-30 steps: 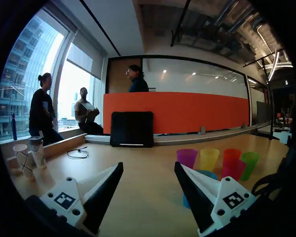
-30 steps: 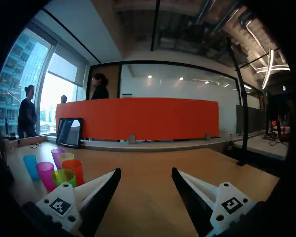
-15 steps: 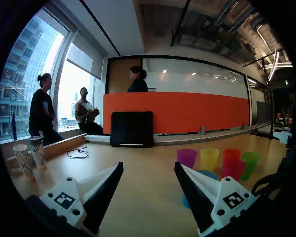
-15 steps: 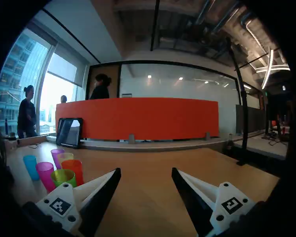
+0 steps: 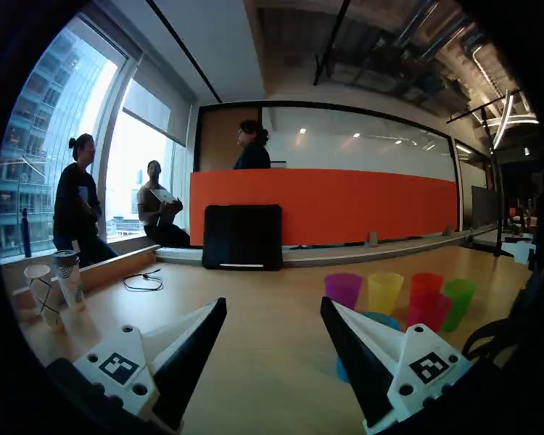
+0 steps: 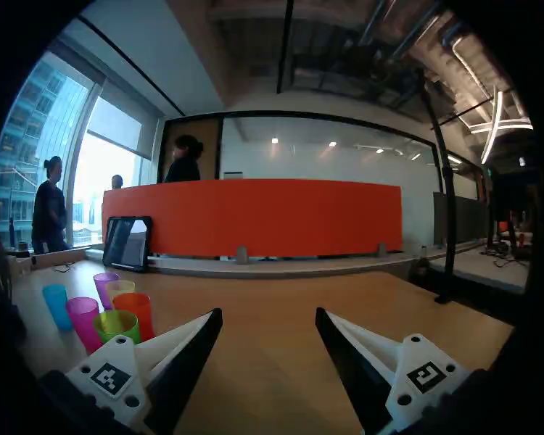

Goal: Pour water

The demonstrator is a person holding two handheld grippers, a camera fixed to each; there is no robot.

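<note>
The left hand-held gripper point(image 5: 272, 300) and the right hand-held gripper point(image 6: 268, 312) both stand wide and empty above the counter point(image 6: 286, 348). The 6 plastic cups point(image 5: 384, 291) huddle touching, between the 2 tools; the blue cup point(image 5: 379, 317) sits partly hidden by the left one. Reaching for 1 (light, likely tippy) could knock its neighbours over. Whether any holds water I cannot tell.

A long wooden table point(image 5: 272, 304) stretches to an orange partition point(image 5: 344, 204), with a glass wall point(image 5: 359, 141) above it. Tall windows point(image 5: 47, 145) on the left pour in daylight. Bare pipes point(image 5: 417, 43) cross the dark ceiling, and strip lights point(image 5: 505, 119) glow at right.
</note>
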